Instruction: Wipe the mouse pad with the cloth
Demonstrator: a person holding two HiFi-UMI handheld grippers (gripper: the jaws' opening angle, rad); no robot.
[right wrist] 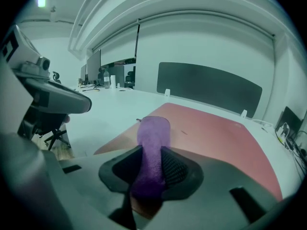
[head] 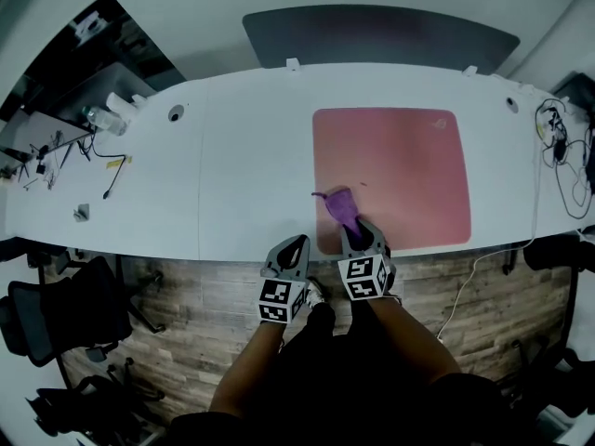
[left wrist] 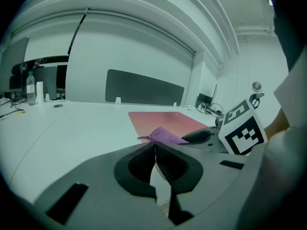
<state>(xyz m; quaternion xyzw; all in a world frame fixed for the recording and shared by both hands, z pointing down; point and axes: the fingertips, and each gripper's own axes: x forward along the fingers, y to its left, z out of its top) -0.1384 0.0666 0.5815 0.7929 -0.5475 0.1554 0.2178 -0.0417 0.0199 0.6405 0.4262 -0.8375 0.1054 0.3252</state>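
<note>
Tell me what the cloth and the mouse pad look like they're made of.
Cloth: purple, with a fuzzy, napped surface and soft, bunched folds; probably microfibre or terry. Mouse pad: pink, thin and flat, matte with no glare; likely fabric-topped, though its base is not visible.

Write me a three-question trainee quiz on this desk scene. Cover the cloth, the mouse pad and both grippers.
1. Pick one: the purple cloth is clamped in A) the left gripper, B) the right gripper, C) neither.
2. True or false: the left gripper's jaws are together with nothing between them.
3. Fill in: in the head view, the cloth lies over the pink mouse pad's ___ corner (near or far from the person, left or right).

Key: 1 B. 2 True. 3 Near left.
</note>
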